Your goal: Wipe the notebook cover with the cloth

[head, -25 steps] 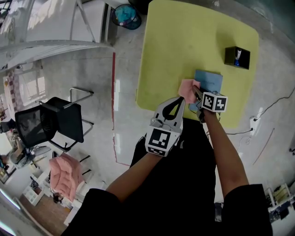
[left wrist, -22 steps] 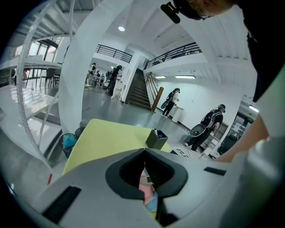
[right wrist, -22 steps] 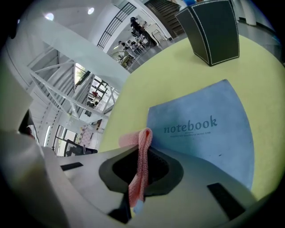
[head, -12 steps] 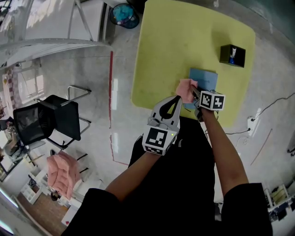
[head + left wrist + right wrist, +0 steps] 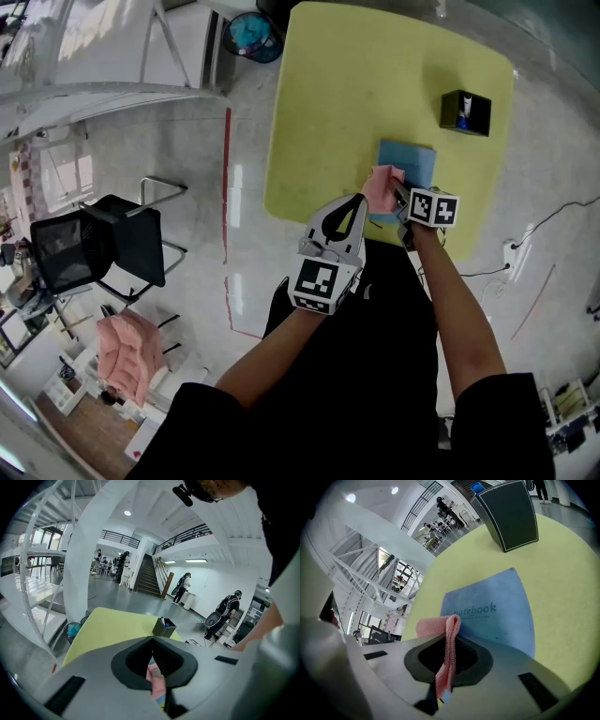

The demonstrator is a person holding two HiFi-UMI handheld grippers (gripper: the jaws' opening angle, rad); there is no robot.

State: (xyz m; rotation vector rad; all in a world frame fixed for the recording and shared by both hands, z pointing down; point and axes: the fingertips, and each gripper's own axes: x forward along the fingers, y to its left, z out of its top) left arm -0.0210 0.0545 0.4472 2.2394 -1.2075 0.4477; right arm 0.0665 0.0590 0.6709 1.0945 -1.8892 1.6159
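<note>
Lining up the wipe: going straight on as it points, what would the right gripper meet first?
Likely the blue notebook, just beyond the pink cloth pinched in its jaws, though depth is unclear.

So your yellow-green table sits on a pale, glossy floor that bounces the light back. Left of the table you've got a thin red line on the floor. Past that there's a black office chair, and something pink is heaped further down that side. A teal-lined bin sits off the table's far left corner, beside white steel framing. Beyond the table you get a staircase, a railed balcony, white walls and ceiling lights.
</note>
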